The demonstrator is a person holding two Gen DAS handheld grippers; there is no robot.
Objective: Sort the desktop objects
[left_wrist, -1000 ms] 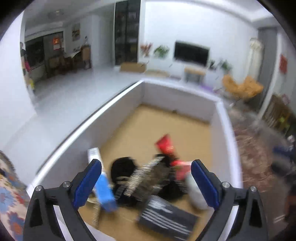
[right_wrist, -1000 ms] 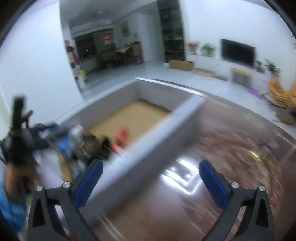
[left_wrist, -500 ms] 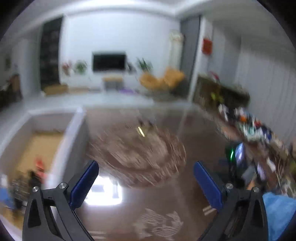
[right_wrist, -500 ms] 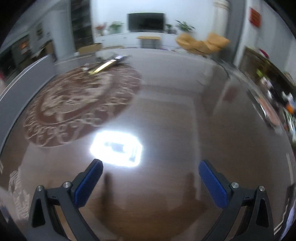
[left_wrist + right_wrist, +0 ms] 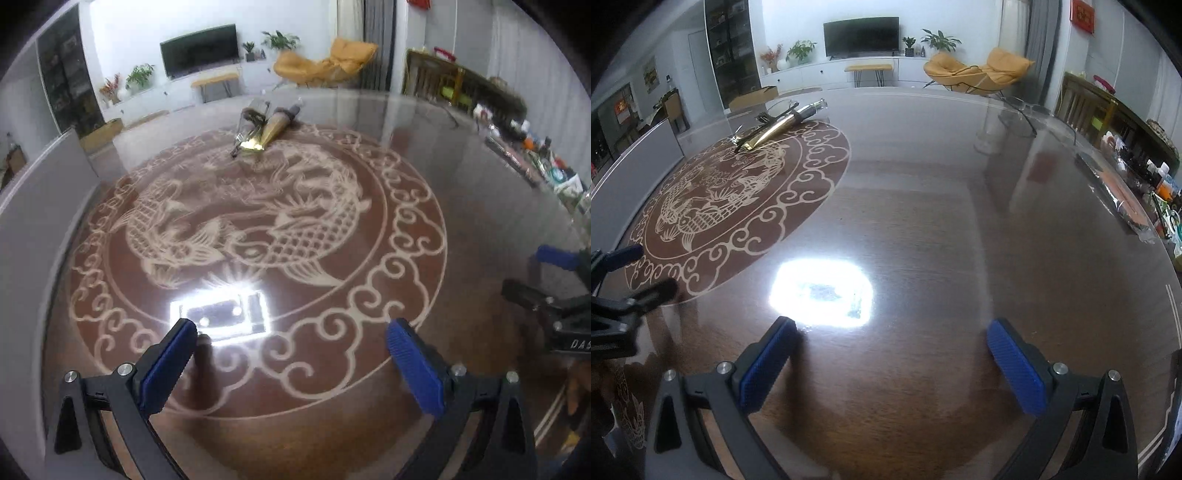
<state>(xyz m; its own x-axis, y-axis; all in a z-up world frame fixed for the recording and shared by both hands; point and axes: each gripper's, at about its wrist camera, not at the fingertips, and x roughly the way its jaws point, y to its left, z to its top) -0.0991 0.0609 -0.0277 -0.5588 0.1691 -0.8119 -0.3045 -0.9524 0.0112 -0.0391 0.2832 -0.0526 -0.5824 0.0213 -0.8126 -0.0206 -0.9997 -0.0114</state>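
Observation:
A gold tube [image 5: 276, 126] with a dark cap lies at the far side of the glossy brown table, touching a clear, silvery item [image 5: 251, 120]. Both rest on the rim of the dragon medallion [image 5: 258, 229]. The right wrist view shows the gold tube [image 5: 772, 129] at far left. My left gripper [image 5: 291, 365] hovers open over the medallion's near edge, holding nothing. My right gripper [image 5: 892, 369] is open over bare tabletop, also holding nothing. Each gripper appears in the other's view, the right gripper [image 5: 535, 273] at the right edge and the left gripper [image 5: 642, 273] at the left edge.
A grey box wall [image 5: 37, 206] runs along the table's left side; its inside is hidden. Small cluttered items [image 5: 1145, 184] line the table's far right edge. A ceiling light glares on the table [image 5: 820, 291]. Beyond are a TV and an orange chair.
Both views have swung right, away from the grey box and the objects piled in it, and now look across the brown table. Both grippers stayed open with nothing held.

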